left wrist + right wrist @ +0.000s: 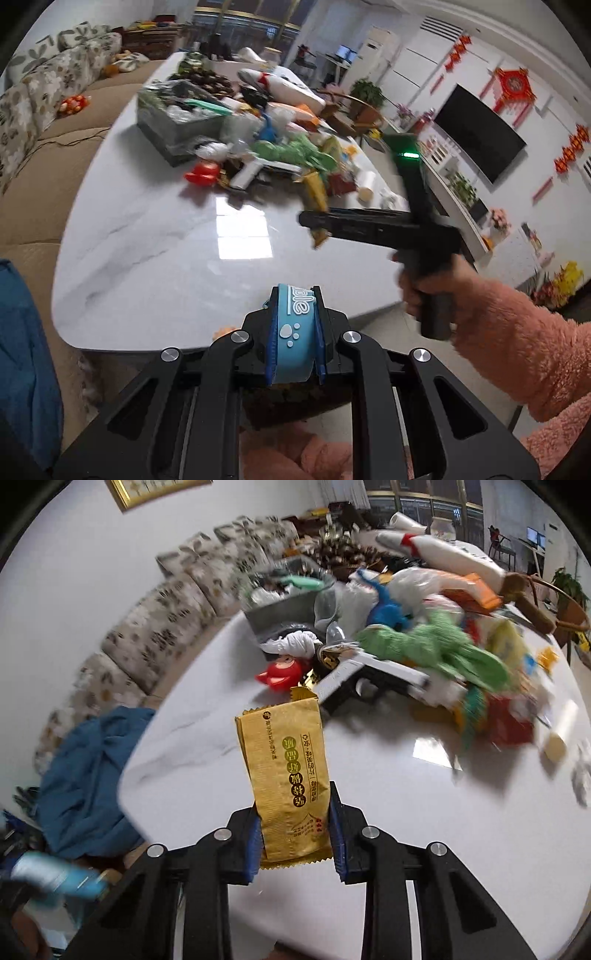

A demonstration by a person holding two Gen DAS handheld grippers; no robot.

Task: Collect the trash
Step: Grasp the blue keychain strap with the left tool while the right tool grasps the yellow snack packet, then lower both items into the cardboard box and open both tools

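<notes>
My left gripper (295, 343) is shut on a light blue wrapper (295, 332) with white paw prints, held above the near edge of the white marble table (147, 266). My right gripper (295, 834) is shut on a gold snack wrapper (288, 771) with green labels, standing upright between the fingers above the table. In the left wrist view the right gripper (314, 225) shows as a black tool in a hand, with the gold wrapper (316, 195) hanging from it. A pile of mixed clutter (406, 638) lies on the far half of the table.
In the pile are a toy pistol (365, 679), a red toy (277, 672), green cloth (443, 646) and a grey bin (173, 122). A floral sofa (166, 620) runs along the left. A blue cloth (85, 775) lies beside the table. A TV (480, 136) hangs at right.
</notes>
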